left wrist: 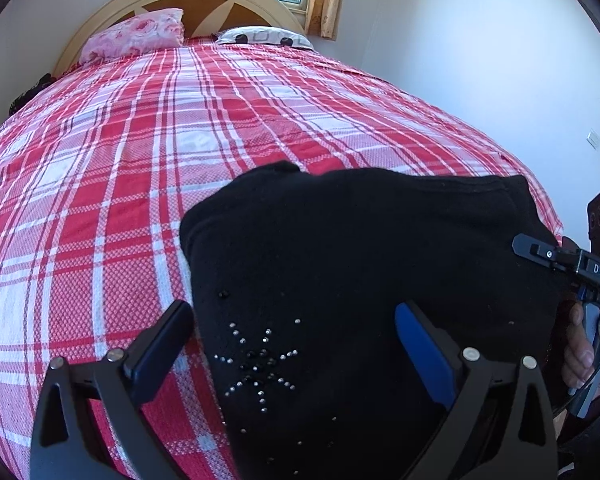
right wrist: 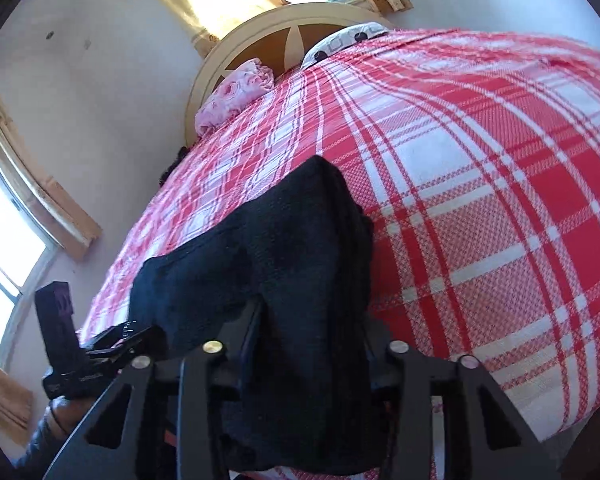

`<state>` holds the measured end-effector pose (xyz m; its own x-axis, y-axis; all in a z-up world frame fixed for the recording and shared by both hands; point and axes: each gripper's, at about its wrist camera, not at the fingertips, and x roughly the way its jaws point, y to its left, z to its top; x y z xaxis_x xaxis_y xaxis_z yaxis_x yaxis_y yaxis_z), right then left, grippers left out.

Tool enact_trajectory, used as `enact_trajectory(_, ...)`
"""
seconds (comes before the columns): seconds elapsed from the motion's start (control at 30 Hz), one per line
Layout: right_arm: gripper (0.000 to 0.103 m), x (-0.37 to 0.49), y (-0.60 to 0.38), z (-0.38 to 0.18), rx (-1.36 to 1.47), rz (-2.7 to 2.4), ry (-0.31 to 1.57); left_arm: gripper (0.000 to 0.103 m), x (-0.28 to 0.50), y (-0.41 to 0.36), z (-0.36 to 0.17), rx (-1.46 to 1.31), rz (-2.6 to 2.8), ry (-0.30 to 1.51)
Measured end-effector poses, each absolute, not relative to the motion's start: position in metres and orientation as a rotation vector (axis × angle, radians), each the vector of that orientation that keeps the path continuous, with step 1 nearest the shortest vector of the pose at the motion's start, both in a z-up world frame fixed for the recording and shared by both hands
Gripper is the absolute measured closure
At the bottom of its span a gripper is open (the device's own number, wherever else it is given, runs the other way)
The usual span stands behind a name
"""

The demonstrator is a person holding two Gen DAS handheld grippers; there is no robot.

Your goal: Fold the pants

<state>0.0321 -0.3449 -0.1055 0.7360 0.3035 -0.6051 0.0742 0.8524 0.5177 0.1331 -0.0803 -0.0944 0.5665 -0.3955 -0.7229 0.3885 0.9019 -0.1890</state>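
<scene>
While the black pants [left wrist: 340, 280] sit bunched on the near edge of the bed [left wrist: 140, 160], both tools are at the fabric. Left gripper [left wrist: 296, 356]: fingers wide apart, straddling the left edge of the pants near the rhinestone star [left wrist: 260, 360]; one finger sits over the plaid cover, the blue-padded one [left wrist: 424, 356] over cloth. Nothing clamped there, so my read is it's lining up a grab or has just let go.

Right gripper [right wrist: 304, 344]: cloth passes straight between its fingers and drapes over them, hiding the tips. Looks clamped on the pants, probably to anchor that side so the fold stays square. In the left wrist view it comes in at the pants' right edge [left wrist: 540, 254], hand [left wrist: 588, 352] on its grip.

Pants appear partly folded into a compact block, well away from the pillows [left wrist: 136, 34] at the headboard. Next step likely needs the left side pinched before lifting; loose knit may sag or slip.
</scene>
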Motion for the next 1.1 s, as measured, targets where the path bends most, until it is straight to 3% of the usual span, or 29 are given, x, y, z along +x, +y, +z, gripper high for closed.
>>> enact_trajectory(0.3,0.063,0.036,-0.347,-0.111,0.569,0.146,0.736,0.003,0.132,-0.084,-0.094,-0.031,-0.493,0.880)
enact_trajectory(0.4,0.063,0.035,-0.349,-0.112,0.589,0.152,0.734,0.007,0.132,-0.083,-0.092,-0.022,-0.492,0.888)
enact_trajectory(0.5,0.063,0.034,-0.346,-0.109,0.568,0.143,0.728,0.020,0.130,-0.074,-0.090,-0.053,-0.492,0.877)
enact_trajectory(0.63,0.063,0.032,-0.347,-0.110,0.587,0.151,0.724,0.021,0.133,-0.072,-0.093,-0.081,-0.502,0.877)
enact_trajectory(0.7,0.064,0.033,-0.348,-0.111,0.593,0.148,0.726,0.028,0.134,-0.074,-0.091,-0.079,-0.508,0.872)
enact_trajectory(0.77,0.067,0.031,-0.346,-0.109,0.579,0.147,0.722,0.060,0.133,-0.071,-0.089,-0.115,-0.552,0.874)
enact_trajectory(0.93,0.069,0.027,-0.341,-0.106,0.554,0.163,0.710,0.064,0.137,-0.063,-0.094,-0.200,-0.581,0.896)
enact_trajectory(1.03,0.070,0.030,-0.349,-0.114,0.617,0.173,0.725,0.080,0.138,-0.063,-0.093,-0.223,-0.626,0.898)
enact_trajectory(1.1,0.071,0.028,-0.345,-0.109,0.584,0.166,0.724,0.082,0.136,-0.062,-0.091,-0.215,-0.627,0.892)
